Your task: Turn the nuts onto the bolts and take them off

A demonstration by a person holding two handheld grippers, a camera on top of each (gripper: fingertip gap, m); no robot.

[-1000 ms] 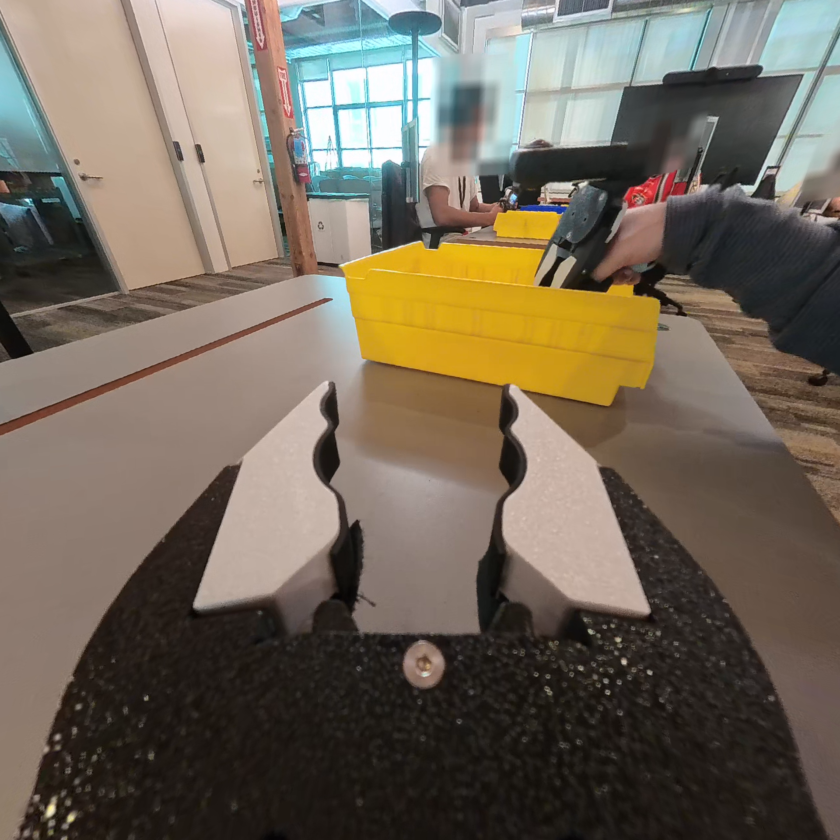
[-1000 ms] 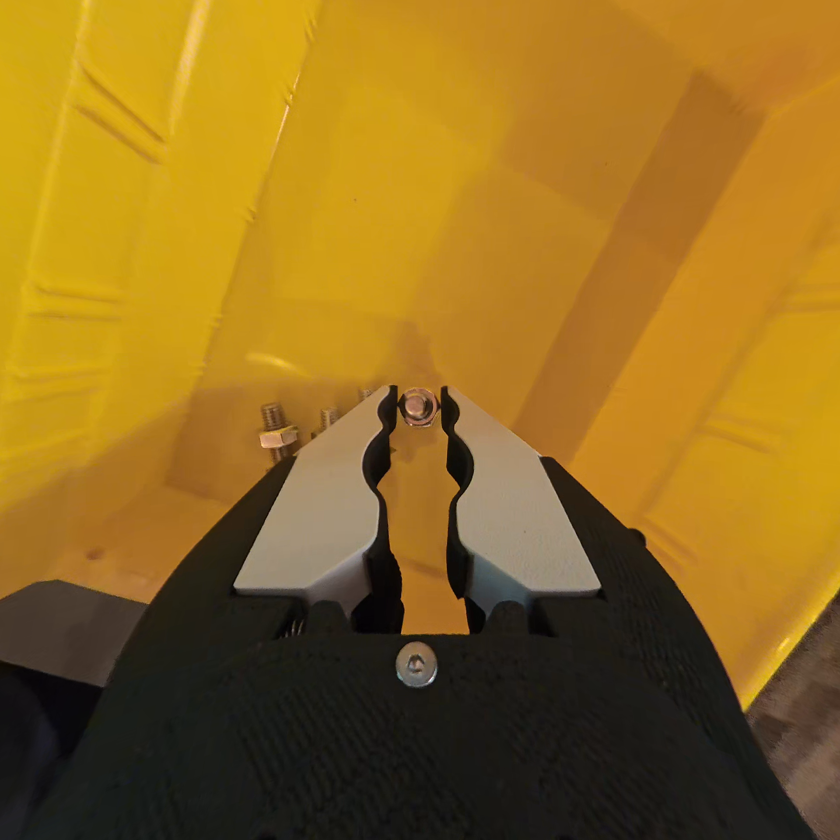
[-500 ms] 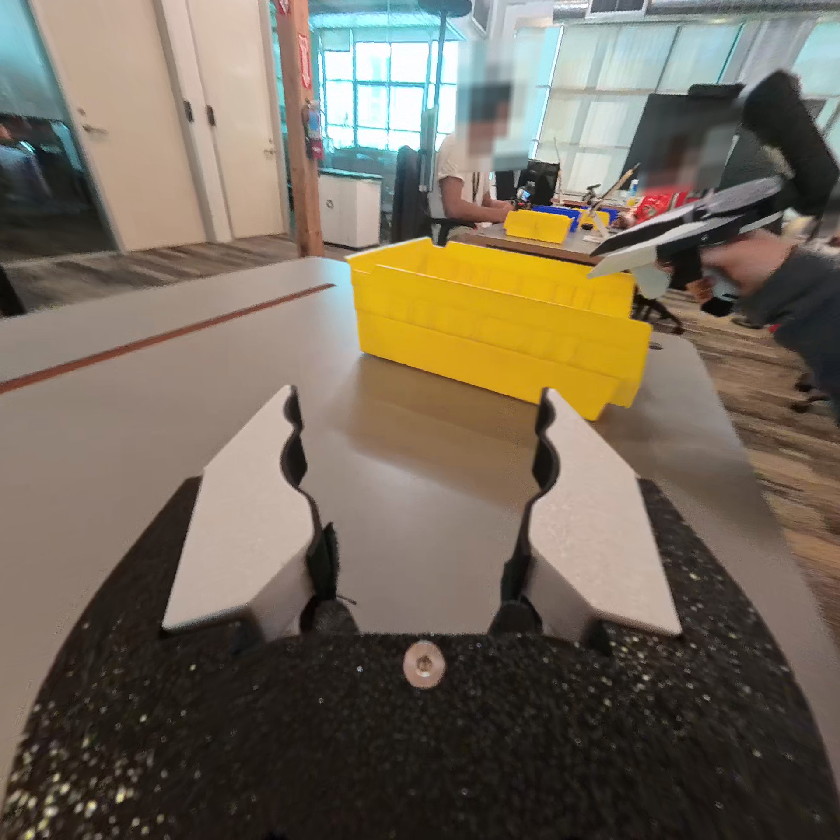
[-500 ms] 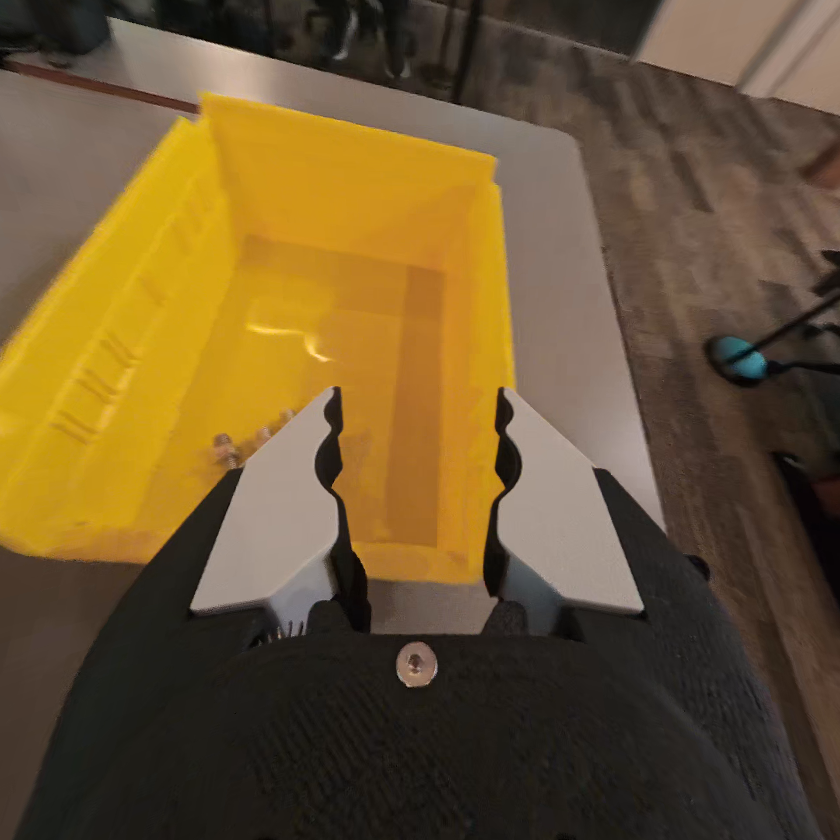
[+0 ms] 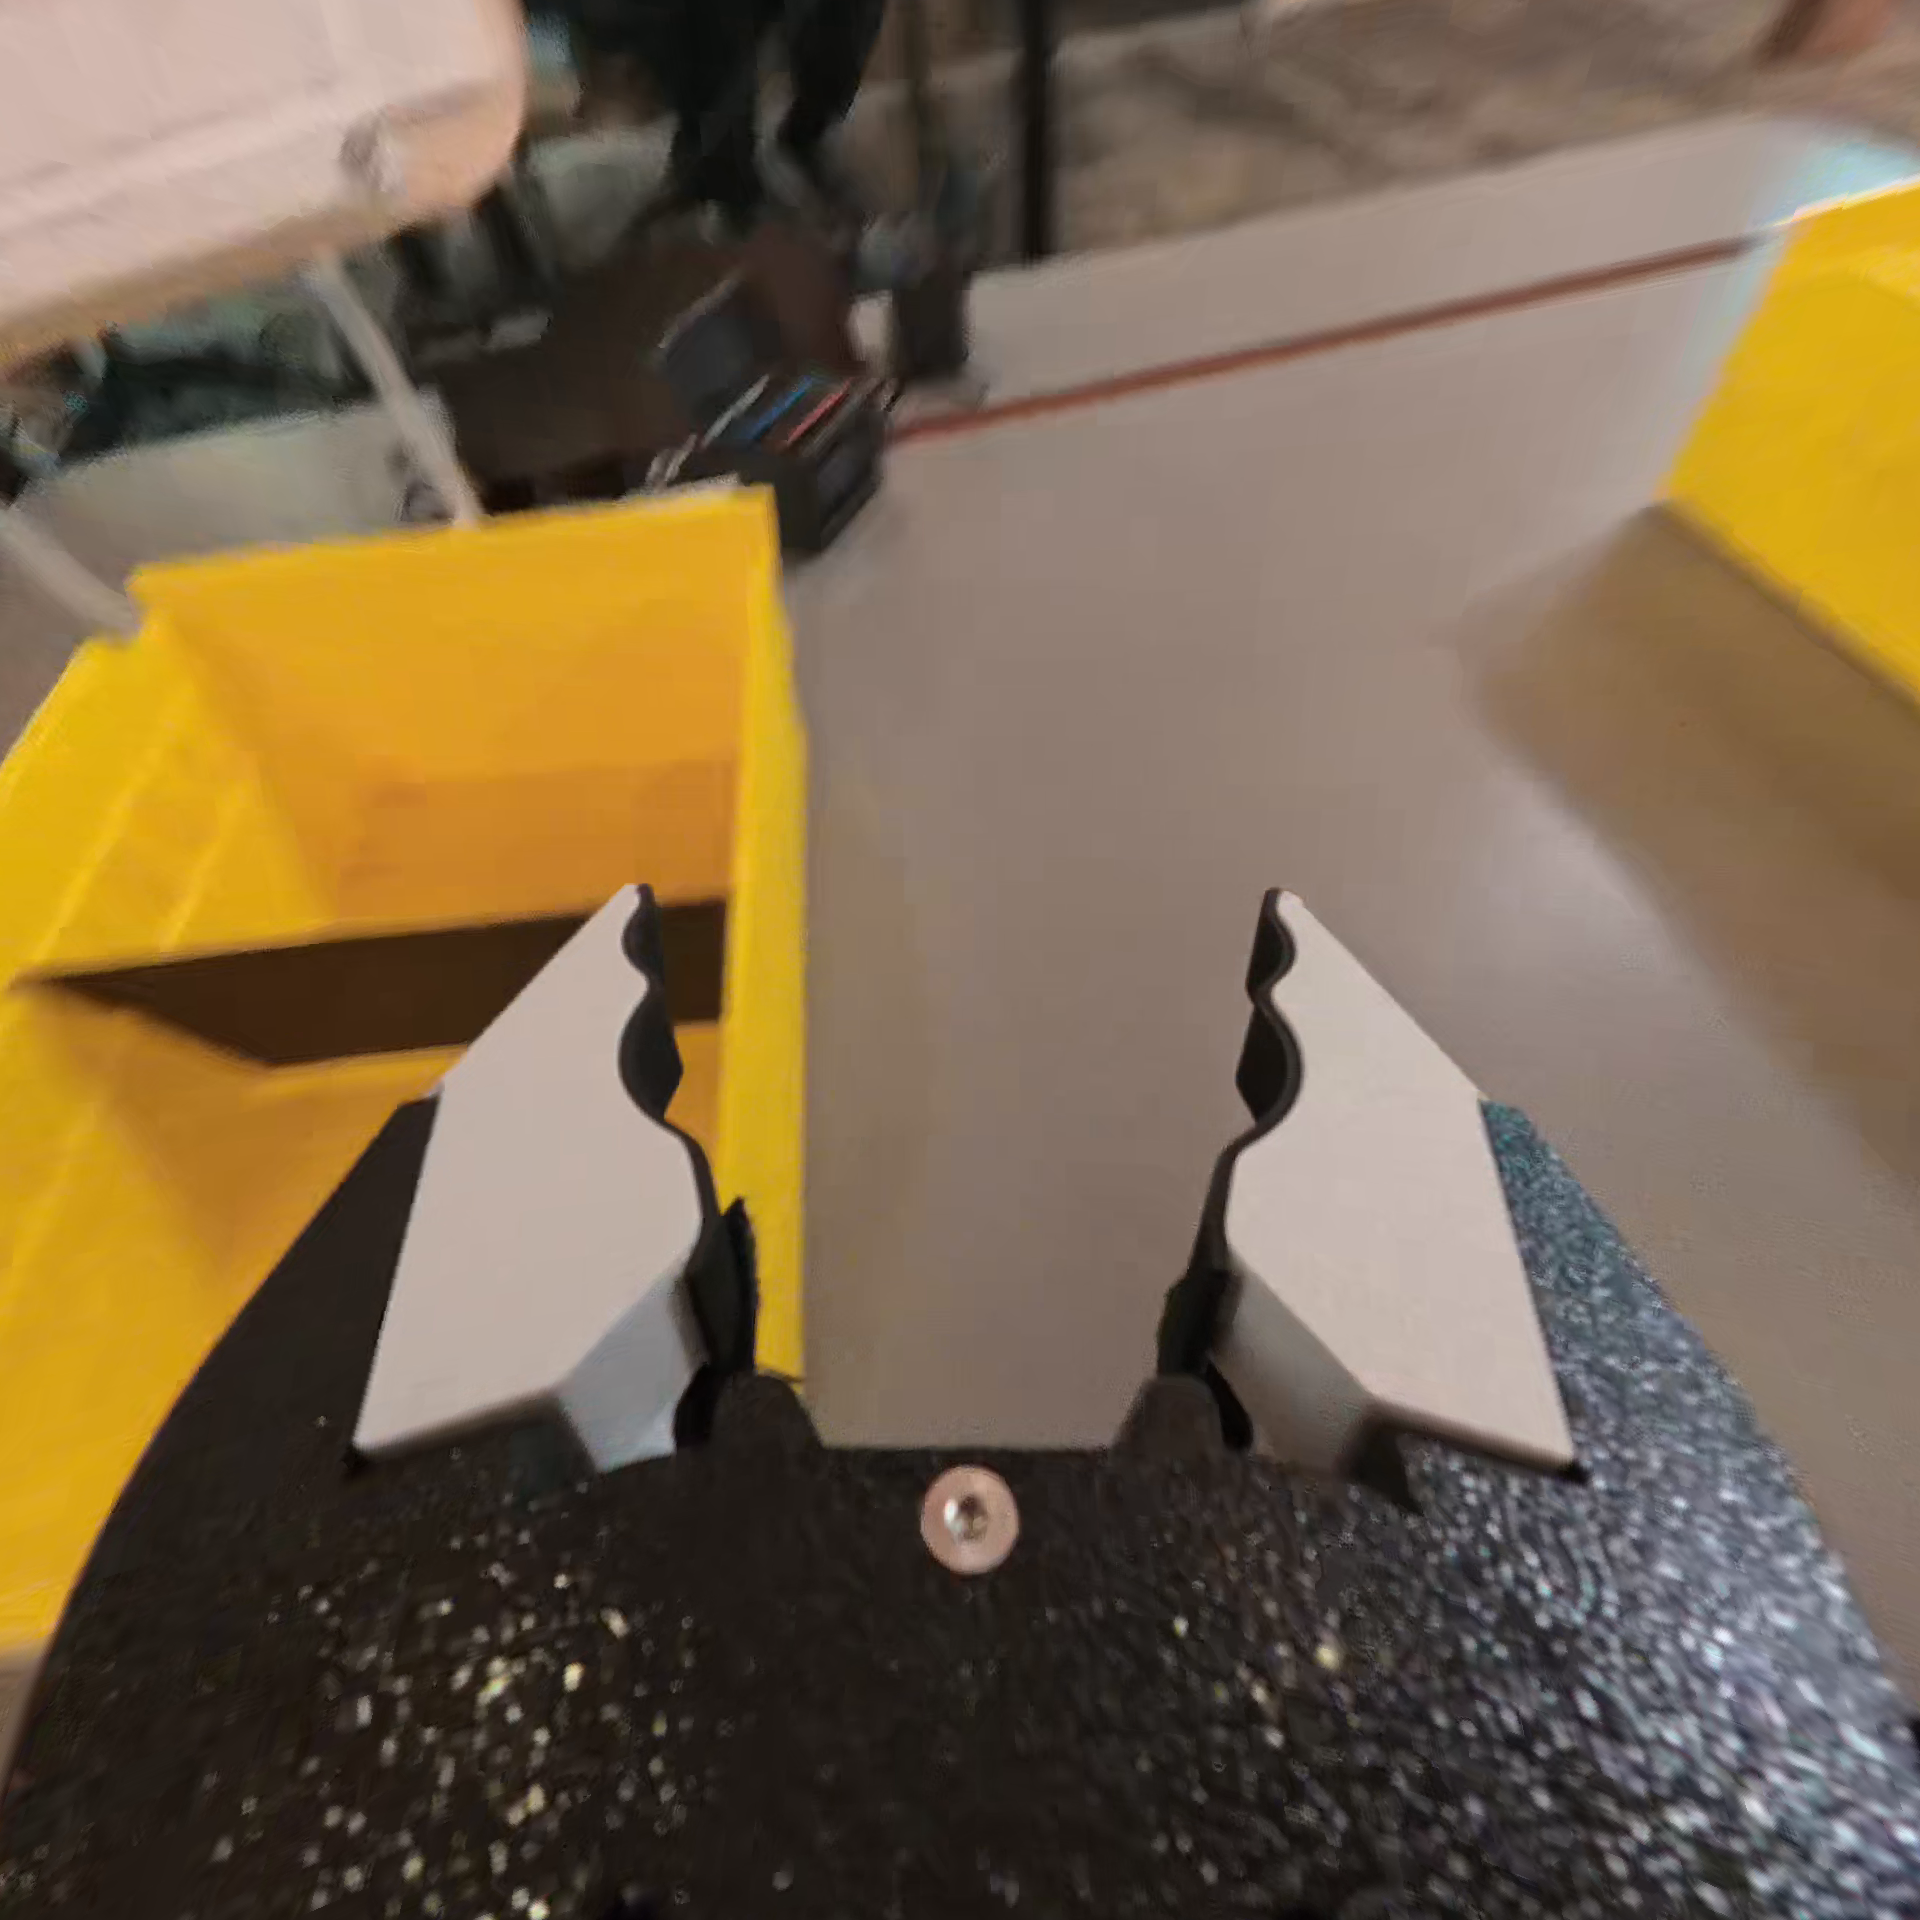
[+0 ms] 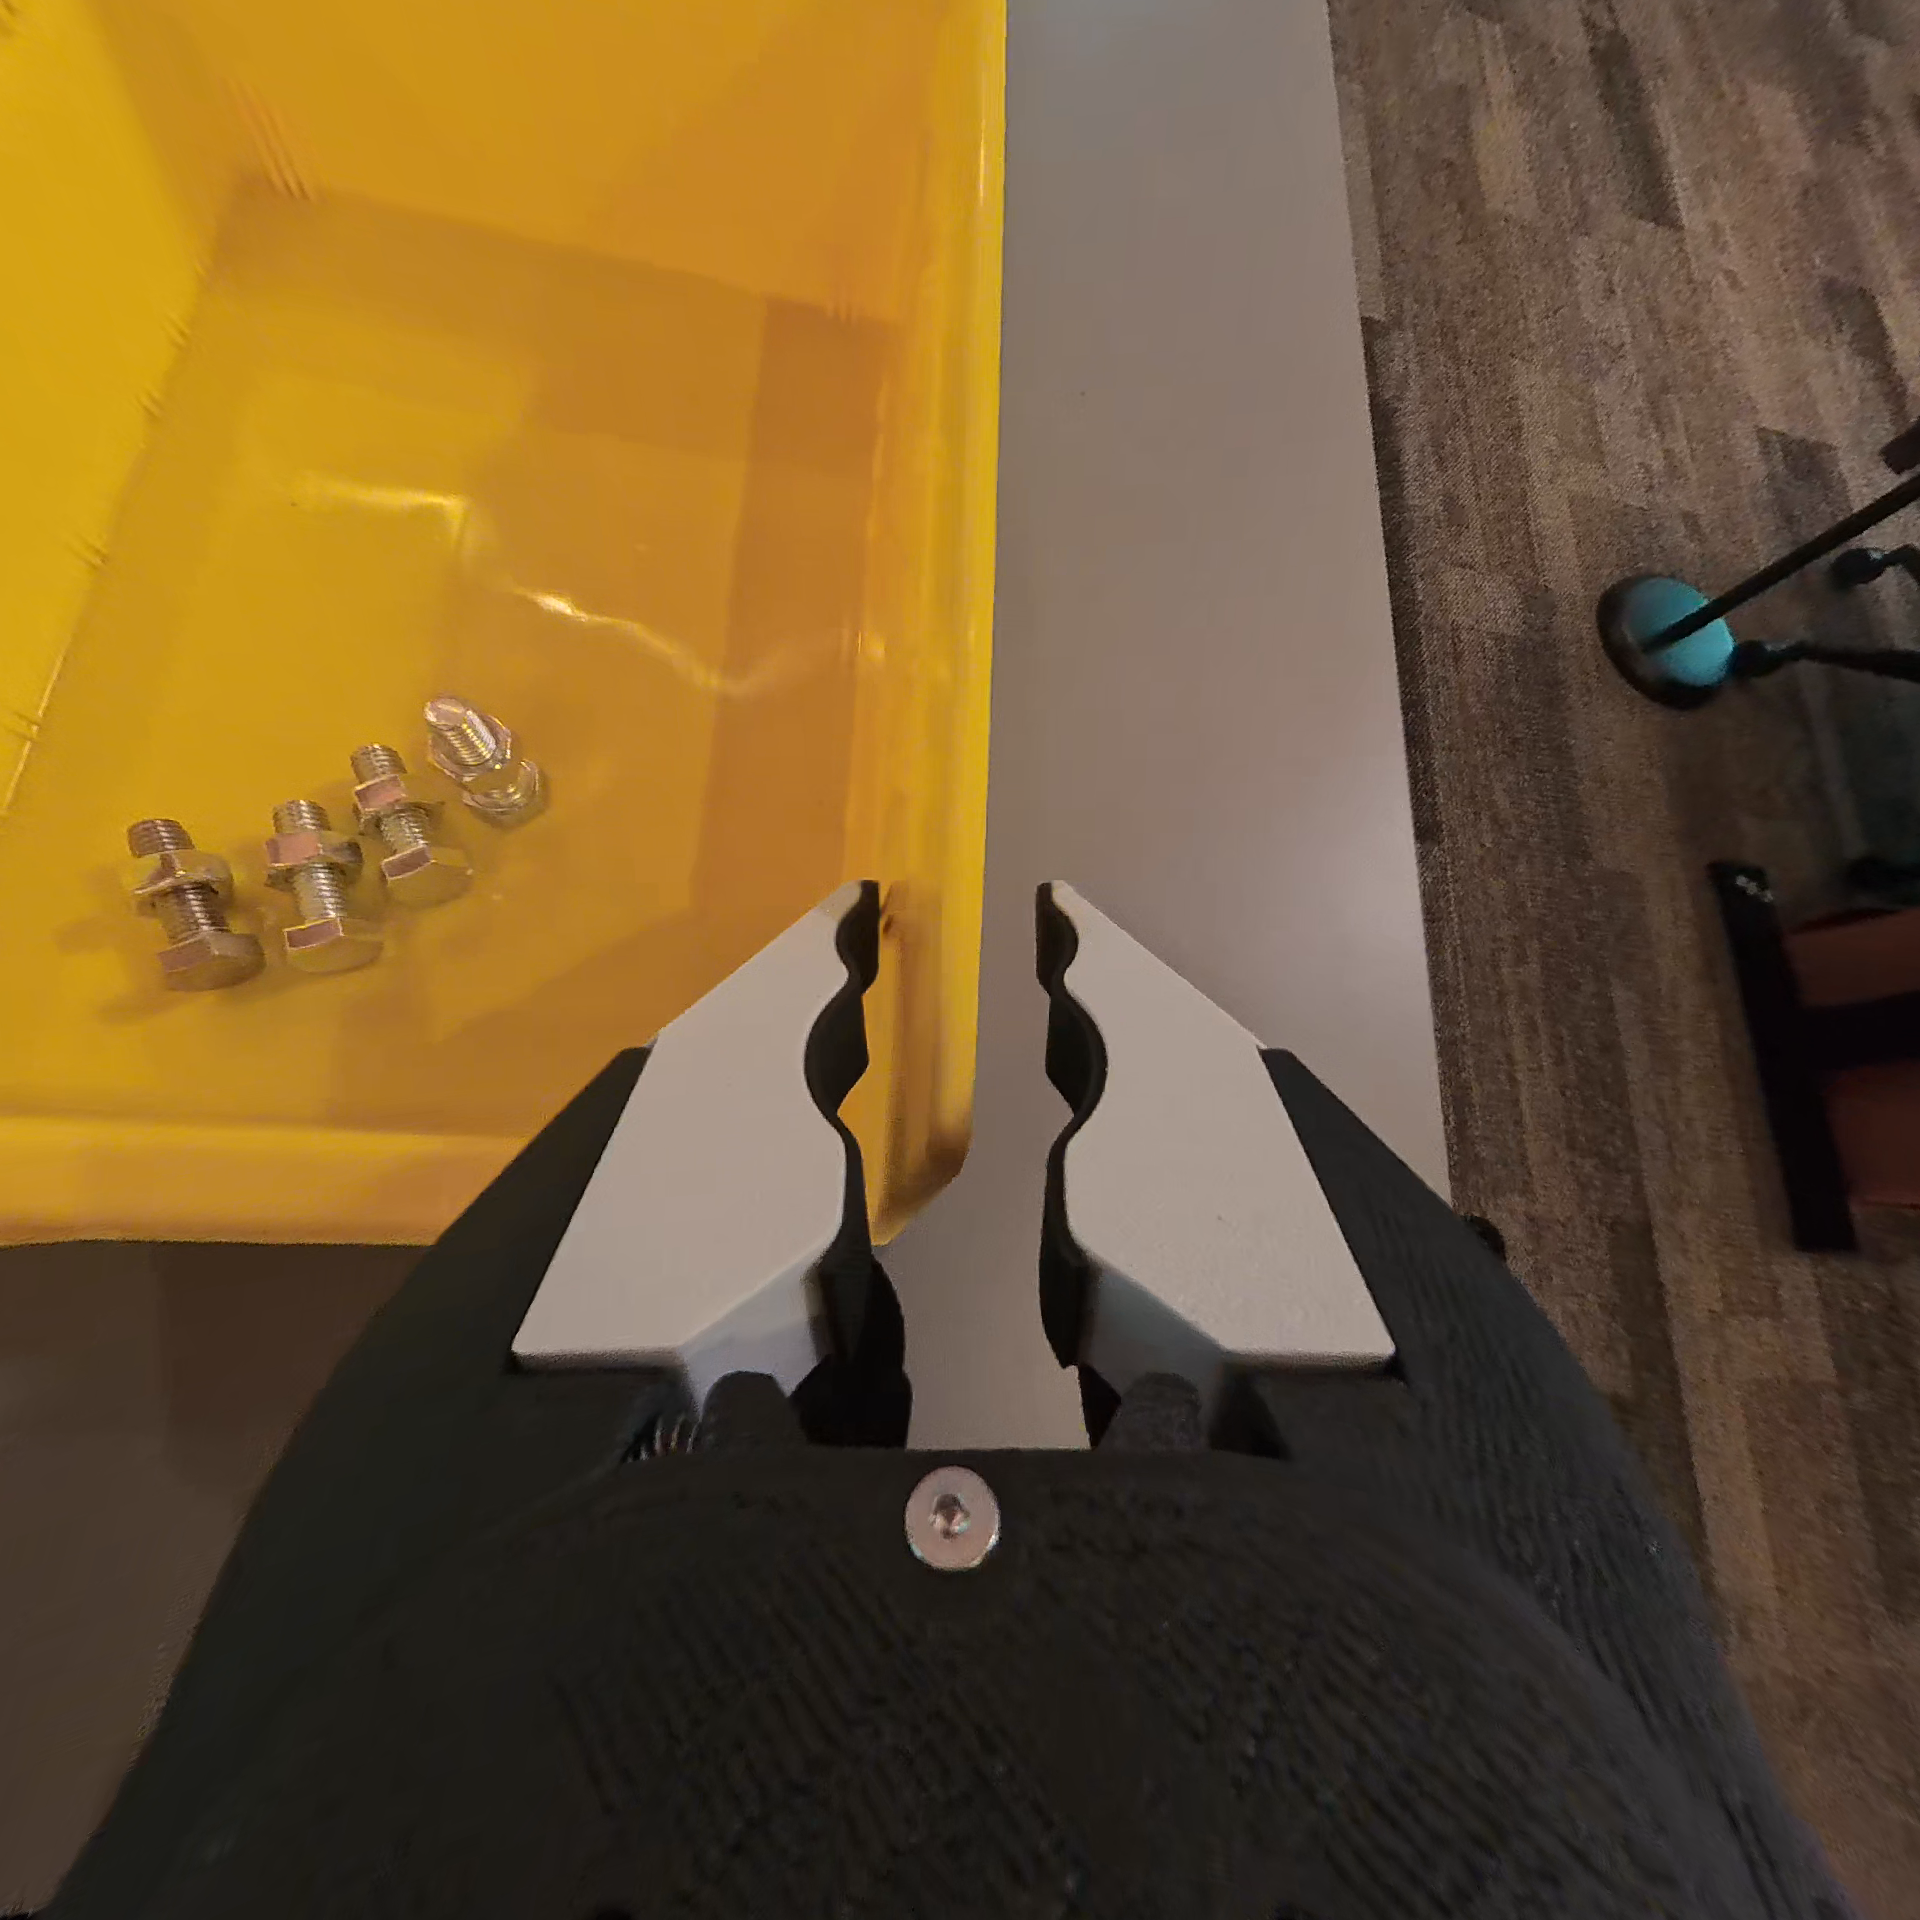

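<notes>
Several silver bolts with nuts on them (image 6: 312,883) lie in a row on the floor of a yellow bin (image 6: 935,520), in the right wrist view. My right gripper (image 6: 956,894) hovers above the bin's near right corner, its jaws a small gap apart and empty, to the right of the bolts. My left gripper (image 5: 956,904) is wide open and empty above the grey table (image 5: 1143,727), just right of a second yellow bin (image 5: 416,779). I see no bolts in that bin's visible part.
The corner of another yellow bin (image 5: 1818,416) sits on the table at the right of the left wrist view. The table's edge (image 6: 1382,623) runs beside the bin, with wood floor and a chair base (image 6: 1668,644) beyond. Clutter stands past the table's far edge (image 5: 790,416). The gap from one gripper's tips to the other's is roughly 60 cm.
My right gripper let go of the bolt it held inside the bin, rose out and now hangs over the bin's corner. My left gripper swung left to a second bin and opened wider.
</notes>
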